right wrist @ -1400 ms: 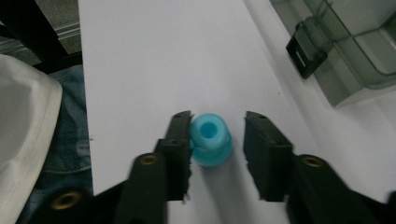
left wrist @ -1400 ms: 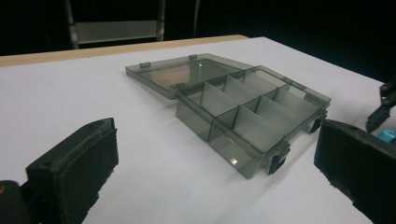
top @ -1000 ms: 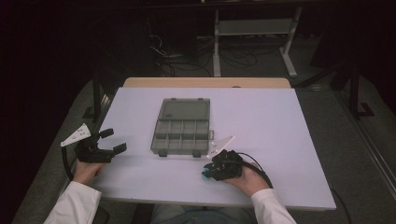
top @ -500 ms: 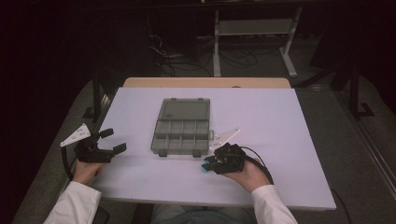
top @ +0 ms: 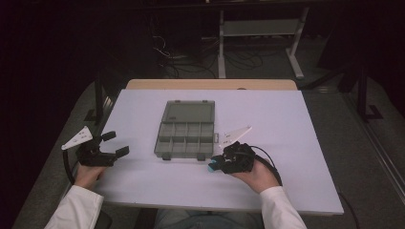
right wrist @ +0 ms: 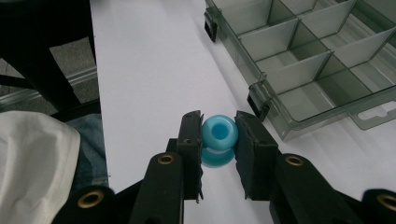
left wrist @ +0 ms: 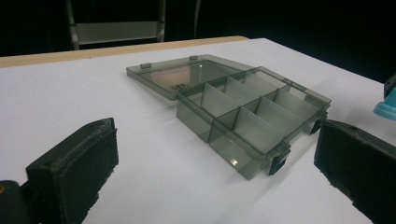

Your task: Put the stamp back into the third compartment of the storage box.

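right tool (right wrist: 219, 133): clamped on blue spool (right wrist: 219, 135), near tabletop (top: 286, 124) front edge | left tool (top: 116, 143): jaws apart, empty | compartment box (top: 185, 136): centre, lid open | risk: rounded spool may slip and roll off the edge

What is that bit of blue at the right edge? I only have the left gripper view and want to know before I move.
Observer: A blue spool-shaped piece, clamped between the right tongs.
Operator: Is it over the box yet?
Observer: No. From the high view, the right tongs sit over the white table, off the front right corner of the compartment box.
Operator: Anything already in the compartments?
Observer: The ones the right gripper view looks into are bare, and the lid lies open flat behind them.
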`<state>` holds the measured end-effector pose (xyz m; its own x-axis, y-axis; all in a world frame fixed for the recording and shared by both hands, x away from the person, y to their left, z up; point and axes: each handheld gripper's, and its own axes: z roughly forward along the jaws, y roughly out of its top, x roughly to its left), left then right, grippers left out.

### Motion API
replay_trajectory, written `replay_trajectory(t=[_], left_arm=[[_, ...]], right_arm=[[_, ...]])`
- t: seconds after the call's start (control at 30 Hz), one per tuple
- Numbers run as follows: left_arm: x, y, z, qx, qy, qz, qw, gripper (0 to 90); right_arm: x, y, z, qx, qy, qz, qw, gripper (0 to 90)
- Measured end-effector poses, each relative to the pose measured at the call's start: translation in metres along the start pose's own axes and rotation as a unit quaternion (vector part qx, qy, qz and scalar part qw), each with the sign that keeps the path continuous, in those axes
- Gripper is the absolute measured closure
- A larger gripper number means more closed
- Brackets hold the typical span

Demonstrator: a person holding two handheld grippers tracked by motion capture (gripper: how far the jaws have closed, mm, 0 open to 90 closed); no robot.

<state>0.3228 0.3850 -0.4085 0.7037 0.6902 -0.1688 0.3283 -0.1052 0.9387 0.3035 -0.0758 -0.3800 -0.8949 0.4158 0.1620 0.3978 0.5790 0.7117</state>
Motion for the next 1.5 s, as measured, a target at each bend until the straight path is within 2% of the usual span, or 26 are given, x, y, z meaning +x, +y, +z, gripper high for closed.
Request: replay_trajectory(t=[0.2, 0.27, 0.33, 0.43, 0.47, 0.6, 0.87, 0.9, 1.03, 1.5], left_arm=[[0.000, 0.000, 0.000, 0.000, 0.001, 0.000, 1.0000, 0.0], [0.000, 0.000, 0.000, 0.000, 0.001, 0.000, 1.0000, 0.0], [0.000, 0.000, 0.000, 0.000, 0.001, 0.000, 1.0000, 0.0], [0.000, 0.000, 0.000, 0.000, 0.001, 0.000, 1.0000, 0.0], [0.000, 0.000, 0.000, 0.000, 0.001, 0.000, 1.0000, 0.0], [0.000, 0.000, 0.000, 0.000, 0.001, 0.000, 1.0000, 0.0], [0.000, 0.000, 0.000, 0.000, 0.001, 0.000, 1.0000, 0.0], [0.000, 0.000, 0.000, 0.000, 0.001, 0.000, 1.0000, 0.0], [0.000, 0.000, 0.000, -0.002, 0.001, -0.003, 1.0000, 0.0], [0.000, 0.000, 0.000, -0.001, 0.000, 0.000, 1.0000, 0.0]], right_arm=[[-0.003, 0.002, -0.001, 0.003, 0.003, 0.004, 1.0000, 71.4], [-0.006, 0.005, -0.002, 0.003, -0.003, -0.004, 1.0000, 71.4], [-0.005, 0.007, -0.003, 0.001, 0.003, 0.005, 1.0000, 71.4], [-0.007, 0.010, -0.004, 0.001, -0.004, -0.006, 1.0000, 71.4], [-0.006, 0.012, -0.005, 0.000, 0.002, 0.003, 1.0000, 71.4], [-0.010, 0.016, -0.006, 0.002, -0.004, -0.010, 0.9999, 71.4], [-0.014, 0.027, -0.006, 0.002, -0.005, -0.016, 0.9998, 71.4], [-0.014, 0.029, -0.007, 0.003, -0.005, -0.012, 0.9999, 71.4], [-0.017, 0.034, -0.006, 0.003, -0.008, -0.021, 0.9997, 71.4], [-0.029, 0.046, 0.000, 0.005, -0.008, -0.011, 0.9999, 71.4]])
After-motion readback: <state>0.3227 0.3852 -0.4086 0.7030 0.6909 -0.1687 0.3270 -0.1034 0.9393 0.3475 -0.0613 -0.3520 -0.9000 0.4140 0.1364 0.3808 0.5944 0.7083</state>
